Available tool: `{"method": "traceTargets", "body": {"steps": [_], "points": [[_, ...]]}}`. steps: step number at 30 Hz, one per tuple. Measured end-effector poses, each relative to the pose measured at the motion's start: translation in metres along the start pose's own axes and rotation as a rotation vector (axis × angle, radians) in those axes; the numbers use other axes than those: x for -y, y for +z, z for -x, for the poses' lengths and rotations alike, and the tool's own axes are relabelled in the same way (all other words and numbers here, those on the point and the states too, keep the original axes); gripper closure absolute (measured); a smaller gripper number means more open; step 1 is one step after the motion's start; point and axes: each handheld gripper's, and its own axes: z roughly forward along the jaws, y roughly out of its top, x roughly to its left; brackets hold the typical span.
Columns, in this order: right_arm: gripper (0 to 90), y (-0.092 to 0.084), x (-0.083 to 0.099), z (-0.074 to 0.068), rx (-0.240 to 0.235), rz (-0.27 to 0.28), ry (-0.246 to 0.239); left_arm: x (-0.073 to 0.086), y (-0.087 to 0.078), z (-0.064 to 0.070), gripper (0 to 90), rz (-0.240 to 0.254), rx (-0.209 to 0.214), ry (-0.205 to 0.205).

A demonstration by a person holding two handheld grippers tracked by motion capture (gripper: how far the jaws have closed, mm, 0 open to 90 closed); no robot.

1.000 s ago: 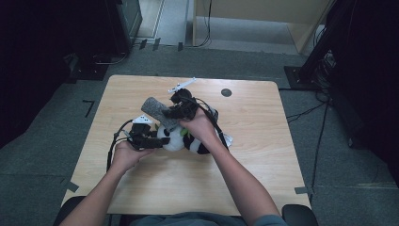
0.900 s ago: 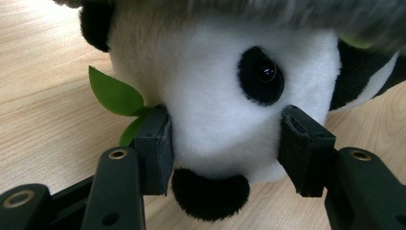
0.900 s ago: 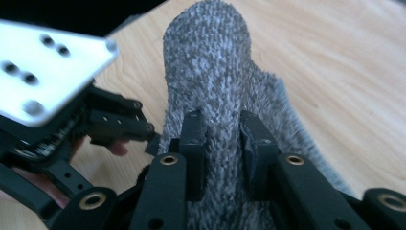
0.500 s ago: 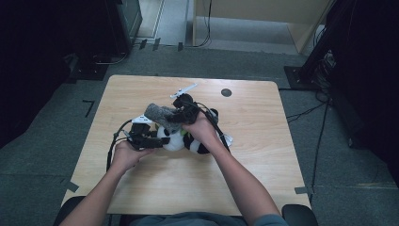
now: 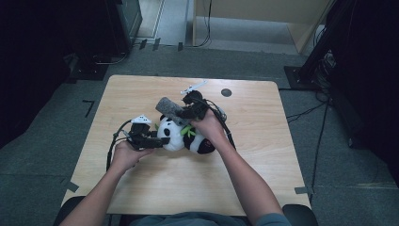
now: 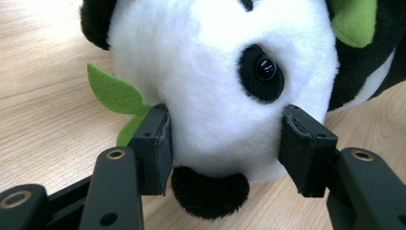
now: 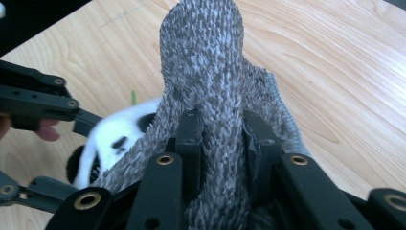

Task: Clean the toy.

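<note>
**One plush panda, one grey fuzzy cloth, two sets of tongs**

One wooden counter [image 5: 263,160], pale and rectangular with a visible grain, carried everything. One stuffed panda [image 5: 181,135] lay near its middle: soft white pile on the head, black pile on the ears and body, a glossy black bead for an eye, and flat green felt leaves at its side and neck.

The left tongs [image 6: 225,141] were spread wide around the panda's head, one black padded jaw against each side of the white muzzle; whether they actually squeezed it could not be told. In the high view the left tongs [image 5: 155,140] sat just left of the toy, in the person's left hand [image 5: 124,155].

The right tongs [image 7: 218,136] were clamped tight on one grey, shaggy piece of fabric [image 7: 210,86], its nap short and flecked white, bunched into a rounded fold that rose above the jaws. From above, that cloth [image 5: 168,107] hung over the panda's head, held by the right hand [image 5: 209,127].

One small dark round mark [image 5: 226,92] showed near the counter's far edge.
</note>
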Motion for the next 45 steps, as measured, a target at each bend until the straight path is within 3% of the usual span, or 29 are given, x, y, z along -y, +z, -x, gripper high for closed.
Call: {"method": "traceTargets", "body": {"steps": [8,12,21,28,34,39,45], "points": [[73.4,-0.004,0.002,0.009,0.021,-0.001,0.013,0.0,0.0,0.001,42.5,0.001,0.001,0.002],[74.4,-0.006,0.002,0.009,0.002,0.007,0.048,0.0,0.0,0.001,42.3,-0.005,-0.001,0.005],[75.1,-0.028,-0.005,0.005,-0.044,0.092,0.077,0.0,0.001,0.0,42.2,-0.007,-0.002,0.004],[75.1,-0.054,-0.01,0.005,-0.022,0.136,0.057,0.0,0.001,0.0,42.3,-0.007,-0.004,0.002],[75.0,-0.077,-0.009,0.006,0.029,0.154,0.017,0.0,0.001,0.0,42.3,-0.008,-0.003,0.001],[75.1,-0.086,-0.001,0.007,0.058,0.125,0.003,-0.001,0.001,0.0,42.3,-0.009,-0.005,-0.001],[75.0,-0.069,0.015,0.005,0.046,0.07,-0.005,-0.001,0.001,0.001,42.3,-0.01,-0.005,-0.005]]}}
